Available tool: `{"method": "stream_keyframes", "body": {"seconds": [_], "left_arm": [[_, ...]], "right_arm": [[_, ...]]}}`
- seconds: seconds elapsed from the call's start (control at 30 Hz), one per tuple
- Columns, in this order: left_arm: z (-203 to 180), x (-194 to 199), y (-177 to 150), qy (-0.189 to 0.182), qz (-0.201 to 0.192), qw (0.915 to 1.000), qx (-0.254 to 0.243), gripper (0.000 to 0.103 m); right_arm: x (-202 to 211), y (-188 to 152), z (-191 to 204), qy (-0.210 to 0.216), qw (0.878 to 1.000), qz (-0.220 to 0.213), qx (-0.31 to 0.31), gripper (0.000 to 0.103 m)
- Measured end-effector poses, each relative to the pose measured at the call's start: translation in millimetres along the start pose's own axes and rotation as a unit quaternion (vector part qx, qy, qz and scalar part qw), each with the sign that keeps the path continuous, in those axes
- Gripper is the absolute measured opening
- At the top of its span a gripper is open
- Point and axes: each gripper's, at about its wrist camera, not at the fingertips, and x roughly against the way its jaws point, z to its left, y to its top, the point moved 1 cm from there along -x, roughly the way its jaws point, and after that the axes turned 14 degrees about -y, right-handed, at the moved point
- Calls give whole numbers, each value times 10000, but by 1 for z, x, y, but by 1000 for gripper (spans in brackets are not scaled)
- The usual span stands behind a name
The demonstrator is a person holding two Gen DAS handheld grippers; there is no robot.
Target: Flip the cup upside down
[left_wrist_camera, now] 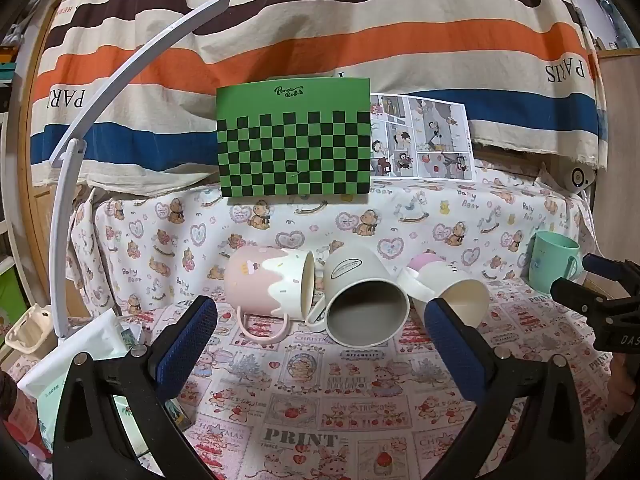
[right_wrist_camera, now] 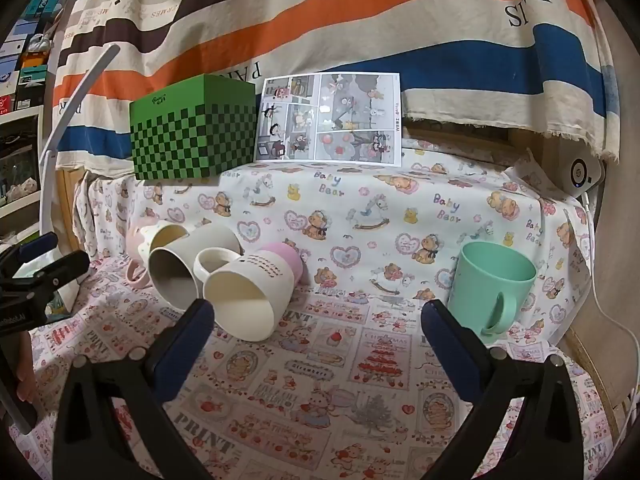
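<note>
The upright mint-green plastic cup with a handle [right_wrist_camera: 490, 286] stands alone at the right of the printed tablecloth [right_wrist_camera: 320, 380], just beyond the right gripper [right_wrist_camera: 316, 322], whose blue-padded fingers are spread wide and hold nothing; the left gripper [left_wrist_camera: 320, 320] is likewise wide open and empty, facing the cluster of fallen mugs.

Which cup is meant is not certain; the mint one, being the only one upright, seems the likeliest.

Risks, as judged: the light cup could slip or spin in the pads if pinched on its smooth wall near the rim; a tilted release could leave it rolling on the soft, wrinkled cloth; the handle could catch a finger during the turn; the left gripper, if it closes in, could knock the mugs.

Counted: four cups; one mint-green upright; three on their sides, namely a pink mug with white drip glaze [left_wrist_camera: 268, 282], a plain grey-white mug [left_wrist_camera: 366, 300], and a cream mug with a pink base [right_wrist_camera: 256, 292]; two grippers; one green chequered box [right_wrist_camera: 194, 132]; one comic sheet [right_wrist_camera: 330, 118].
</note>
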Motion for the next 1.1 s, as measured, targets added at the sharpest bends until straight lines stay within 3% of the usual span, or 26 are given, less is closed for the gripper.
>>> {"method": "stream_keyframes", "body": {"seconds": [1.1], "left_arm": [[0,0,0,3,8,10000,-8,103]], "right_arm": [[-1,0,1,1,10000,11,14,103]]}}
